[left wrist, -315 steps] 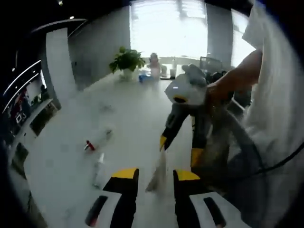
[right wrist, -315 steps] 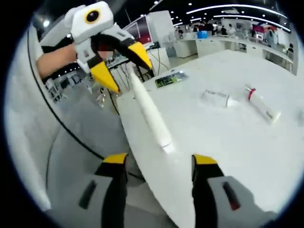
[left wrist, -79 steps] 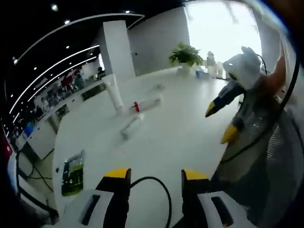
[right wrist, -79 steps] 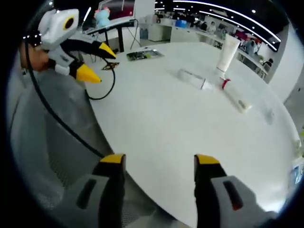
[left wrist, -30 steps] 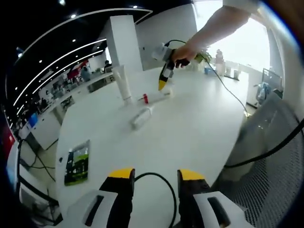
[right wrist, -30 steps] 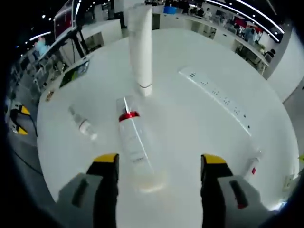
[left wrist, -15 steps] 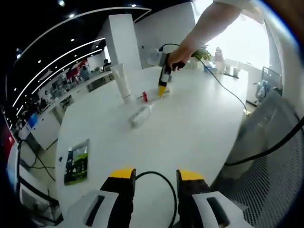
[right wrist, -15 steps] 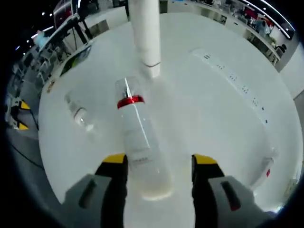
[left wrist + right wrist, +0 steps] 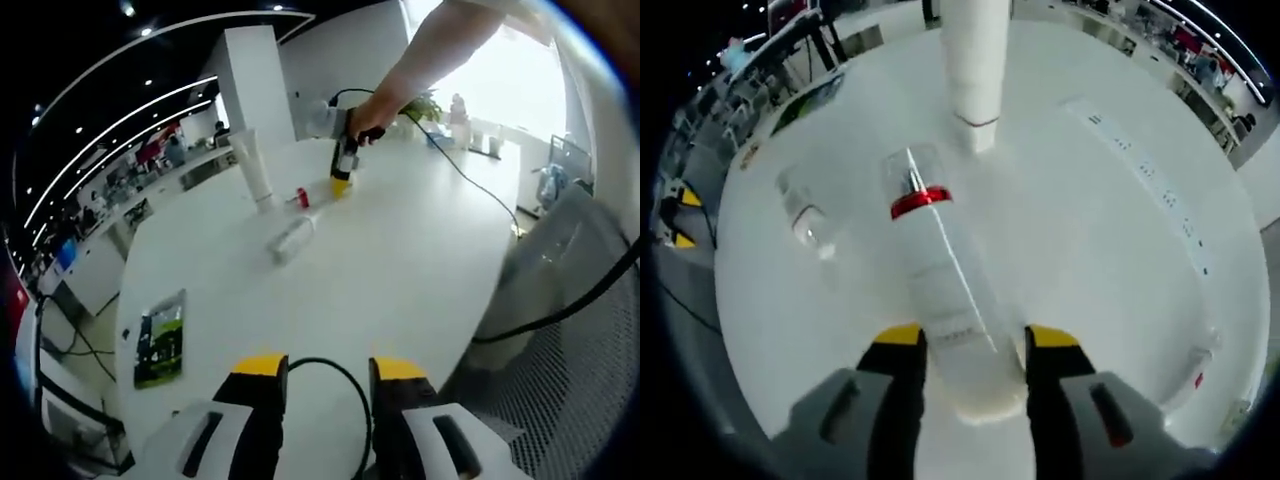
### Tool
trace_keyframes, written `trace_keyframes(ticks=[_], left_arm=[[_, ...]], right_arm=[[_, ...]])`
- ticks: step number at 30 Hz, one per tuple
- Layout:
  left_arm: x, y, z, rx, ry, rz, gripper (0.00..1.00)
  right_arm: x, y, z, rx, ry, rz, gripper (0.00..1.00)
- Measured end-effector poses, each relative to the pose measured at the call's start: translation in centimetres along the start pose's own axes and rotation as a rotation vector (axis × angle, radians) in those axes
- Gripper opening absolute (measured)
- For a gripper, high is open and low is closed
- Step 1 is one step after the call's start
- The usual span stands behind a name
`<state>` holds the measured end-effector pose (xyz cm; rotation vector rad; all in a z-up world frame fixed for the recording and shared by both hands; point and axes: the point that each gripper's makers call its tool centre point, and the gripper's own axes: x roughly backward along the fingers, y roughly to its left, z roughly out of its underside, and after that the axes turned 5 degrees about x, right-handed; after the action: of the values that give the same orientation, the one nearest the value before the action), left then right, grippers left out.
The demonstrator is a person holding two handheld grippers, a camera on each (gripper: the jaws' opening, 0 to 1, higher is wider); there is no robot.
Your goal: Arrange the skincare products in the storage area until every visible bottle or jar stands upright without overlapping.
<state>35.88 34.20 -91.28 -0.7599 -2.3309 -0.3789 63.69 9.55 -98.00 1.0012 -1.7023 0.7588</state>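
You're over a white counter (image 9: 1120,250) in an open office hall. The tall white tube (image 9: 975,60) stands upright. The clear bottle (image 9: 945,290) lies flat, red collar pointing away from you; your right tool (image 9: 972,345) grips its base. Your left tool (image 9: 318,372) hangs open, empty.

The white tube (image 9: 975,60) standing beyond the red-collared bottle (image 9: 945,285) is cut off by the view's upper edge.

Open-plan office: desk rows (image 9: 120,200), strip lights (image 9: 110,120)
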Motion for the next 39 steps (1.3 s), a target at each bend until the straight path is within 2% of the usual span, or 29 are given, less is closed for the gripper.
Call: trace_keyframes(ticks=[7,11,14,23,32,39], left_arm=[[0.0,0.0,0.2,-0.009,0.013,0.000,0.31],[0.0,0.0,0.1,-0.002,0.007,-0.002,0.31],[0.0,0.0,0.1,-0.004,0.007,0.000,0.31],[0.0,-0.1,0.1,0.000,0.004,0.003,0.30],[0.1,0.0,0.1,-0.001,0.005,-0.001,0.30],[0.0,0.0,0.0,-0.003,0.004,0.001,0.30]], right_arm=[[0.0,0.3,-0.1,0.043,0.022,0.000,0.30],[0.0,0.2,-0.1,0.053,0.030,0.025,0.29],[0.1,0.0,0.1,0.012,0.035,0.044,0.28],[0.3,0.3,0.2,-0.023,0.019,0.066,0.27],[1.2,1.0,-0.1,-0.062,-0.034,0.058,0.27],[2.9,1.3,-0.5,-0.094,-0.092,0.067,0.27]])
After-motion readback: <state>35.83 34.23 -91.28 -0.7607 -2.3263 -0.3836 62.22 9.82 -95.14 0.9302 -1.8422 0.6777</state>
